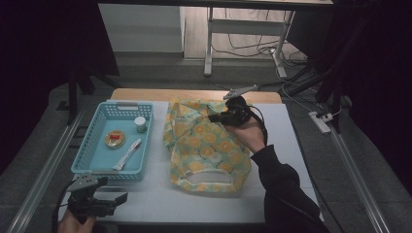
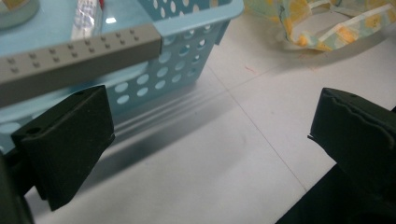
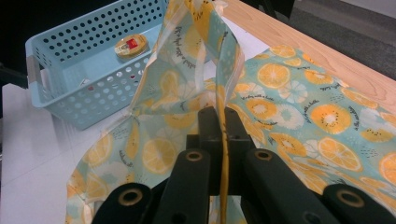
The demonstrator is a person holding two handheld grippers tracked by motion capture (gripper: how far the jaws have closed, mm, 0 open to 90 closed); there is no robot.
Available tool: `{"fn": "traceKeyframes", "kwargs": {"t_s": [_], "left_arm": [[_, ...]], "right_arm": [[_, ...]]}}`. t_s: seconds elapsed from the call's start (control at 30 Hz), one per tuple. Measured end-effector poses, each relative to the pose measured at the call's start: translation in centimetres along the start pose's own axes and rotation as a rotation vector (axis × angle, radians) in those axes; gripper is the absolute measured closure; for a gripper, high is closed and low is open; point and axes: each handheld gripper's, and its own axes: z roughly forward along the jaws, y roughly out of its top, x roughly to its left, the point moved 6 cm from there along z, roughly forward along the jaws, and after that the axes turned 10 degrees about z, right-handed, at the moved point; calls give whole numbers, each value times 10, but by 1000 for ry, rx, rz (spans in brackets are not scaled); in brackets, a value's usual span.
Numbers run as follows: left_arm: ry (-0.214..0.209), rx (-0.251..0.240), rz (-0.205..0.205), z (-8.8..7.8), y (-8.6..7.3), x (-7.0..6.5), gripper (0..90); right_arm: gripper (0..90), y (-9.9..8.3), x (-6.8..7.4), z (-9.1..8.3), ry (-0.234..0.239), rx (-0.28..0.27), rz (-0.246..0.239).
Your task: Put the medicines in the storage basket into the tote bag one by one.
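High view: a blue basket point(image 1: 91, 145) sits on the white table point(image 1: 160, 194) at the left, with a fruit-print bag point(image 1: 204, 145) lying flat just to its right.
Basket contents: a small white jar point(image 1: 140, 124) near the far wall, a round tin with a red and yellow lid point(image 1: 114, 139) in the middle, and a white tube point(image 1: 127, 154) lying slantwise beside the tin.
Right gripper point(image 1: 218, 117): held over the far part of the bag, its jaws together on a fold of the cloth.
Right gripper view: the pinched fold stands up from the jaws, lifted clear of the rest of the bag; the round tin shows inside the basket beyond.
Left gripper point(image 1: 119, 198): at the near edge of the table, just in front of the basket, jaws apart and holding nothing.
Left gripper view: the basket's holed wall and grey handle strip point(image 2: 79, 58) up close, and the bag's cut-out handle point(image 2: 336, 25) at the far right.
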Motion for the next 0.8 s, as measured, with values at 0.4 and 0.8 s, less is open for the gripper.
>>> {"fn": "traceKeyframes", "kwargs": {"t_s": [0.4, 0.8], "left_arm": [[17, -6, 10, -5, 13, 6, 0], [10, -8, -15, -9, 32, 19, 3]], "right_arm": [[900, -3, -3, 1, -4, -1, 2], [900, -3, -4, 2, -9, 4, -3]]}}
